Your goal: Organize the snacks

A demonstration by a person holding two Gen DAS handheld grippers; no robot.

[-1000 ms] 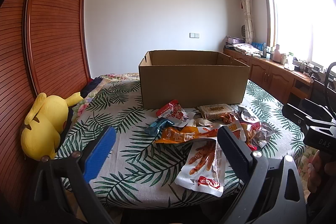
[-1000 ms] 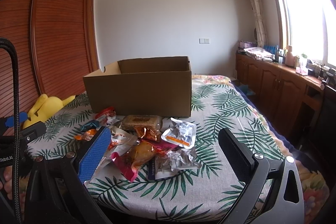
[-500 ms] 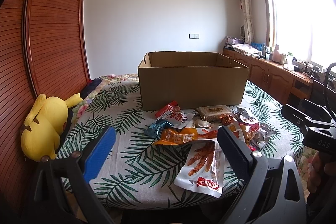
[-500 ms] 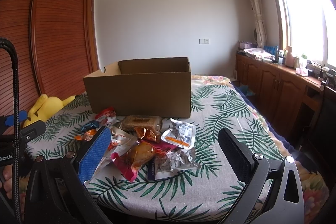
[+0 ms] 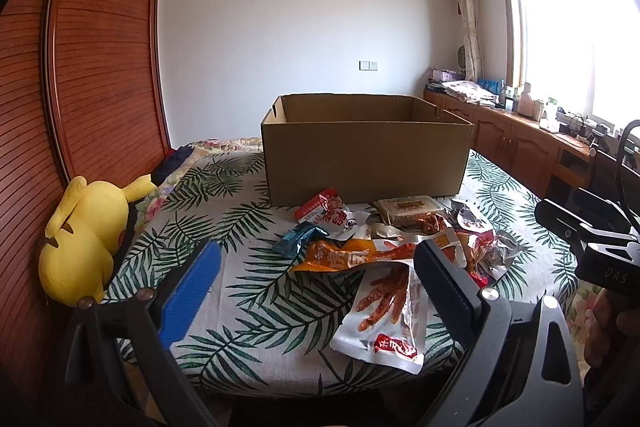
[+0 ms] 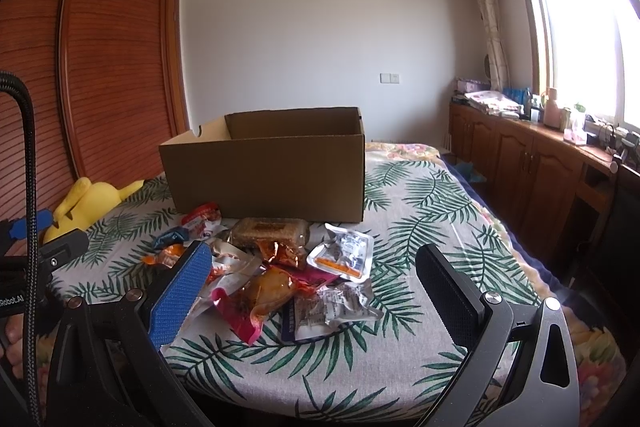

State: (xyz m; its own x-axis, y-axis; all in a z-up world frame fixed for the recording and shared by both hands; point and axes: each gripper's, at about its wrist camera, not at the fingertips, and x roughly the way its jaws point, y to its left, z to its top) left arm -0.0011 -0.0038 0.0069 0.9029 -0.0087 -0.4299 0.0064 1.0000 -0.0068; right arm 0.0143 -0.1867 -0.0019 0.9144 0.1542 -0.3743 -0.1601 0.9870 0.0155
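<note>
- The left gripper (image 5: 316, 275) is held released above the near edge of the table (image 5: 256, 291), its blue and black ribbed pads wide apart with nothing between them.
- The right gripper (image 6: 314, 279) is likewise spread wide and empty, hovering over the near side of the snack pile (image 6: 276, 267).
- The pile is heaped on the leaf-printed cloth just near of the cardboard box (image 5: 366, 163), which is open-topped, of plain brown corrugated board, with its long axis running left to right.
- A glossy white pouch (image 5: 386, 315) printed with red chicken feet is laid nearest, its long axis running near to far, tilted slightly to the right at its far end.
- An orange crinkled packet (image 5: 344, 257) is laid across behind it, lengthwise left to right.
- A flat silver-white sachet (image 6: 344, 253) is seen at the right of the pile, and a clear-wrapped rectangular cake (image 6: 272, 231) just before the box.
- A yellow plush toy (image 5: 82, 239) is slumped at the table's left edge against the slatted wooden wardrobe (image 5: 100, 67).
</note>
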